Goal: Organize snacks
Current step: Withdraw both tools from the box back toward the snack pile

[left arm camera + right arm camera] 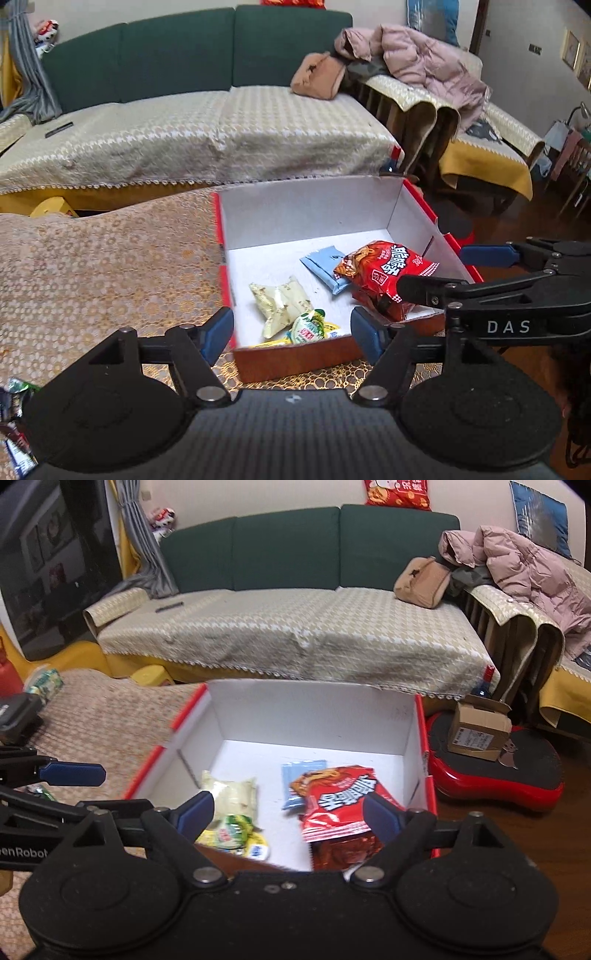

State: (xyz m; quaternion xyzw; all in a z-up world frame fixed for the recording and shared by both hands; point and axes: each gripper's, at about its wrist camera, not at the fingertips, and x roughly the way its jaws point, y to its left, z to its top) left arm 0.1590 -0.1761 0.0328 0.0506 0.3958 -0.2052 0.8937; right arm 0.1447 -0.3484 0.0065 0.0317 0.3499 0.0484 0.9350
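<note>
The red snack bag (338, 801) lies inside the open white-lined box (310, 206), against the box's right wall, its top edge overlapping a pale blue packet (301, 775) that lies flat on the box floor. By its look it is a light, air-puffed foil pouch: soft, crinkly, slippery on the faces and likely to hold brittle contents, so the flat crimped seam at its near end seems the safest place to pinch, not the belly. A cream wrapper (282, 302) and a green-and-yellow sachet (308, 328) sit nearer the box's front wall, both thin and limp (probably easiest taken by an edge). The right hand-held gripper (286, 812) hangs over the box's front wall with its jaws spread wide and nothing between them; its right finger overlaps the red bag's near corner in its own view, though whether it truly touches I cannot tell. The left hand-held gripper (291, 328) hovers just before the box's front wall, likewise released and wide apart, holding nothing. More wrapped snacks (16, 417) lie on the patterned bench (103, 280) well left of the box, not yet put in.
</note>
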